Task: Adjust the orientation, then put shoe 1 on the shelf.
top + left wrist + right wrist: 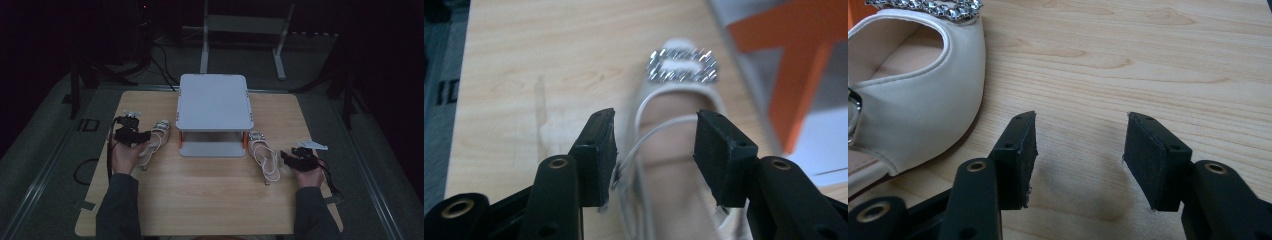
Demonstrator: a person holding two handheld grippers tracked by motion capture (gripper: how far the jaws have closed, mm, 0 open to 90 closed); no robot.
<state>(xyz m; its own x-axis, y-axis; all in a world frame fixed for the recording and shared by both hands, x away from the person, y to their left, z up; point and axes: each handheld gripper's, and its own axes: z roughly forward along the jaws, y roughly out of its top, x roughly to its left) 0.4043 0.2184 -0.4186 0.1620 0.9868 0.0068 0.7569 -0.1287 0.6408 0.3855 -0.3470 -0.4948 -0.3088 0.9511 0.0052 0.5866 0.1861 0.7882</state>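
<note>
At the left side of the wooden table (pixel 210 200), the left gripper (pixel 655 150) stands with its jaws wide apart over a cream slingback shoe (pixel 674 165) with a rhinestone buckle (pixel 682 65), the thin strap running between the pads but not pinched. That shoe lies just beside the white two-tier rack (pixel 215 102) with orange posts. On the far side of the rack, the right gripper (pixel 1079 155) rests with jaws wide over bare wood, the matching shoe (pixel 913 95) just beside it.

I see a pale wood-grain table (pixel 200 200) with a matt finish. The cream shoe (pixel 674 165) looks like smooth, faintly satiny leather, its buckle (pixel 682 65) set with glittering stones. My left gripper (pixel 655 150) has matt black rubbery pads (pixel 719 150)
</note>
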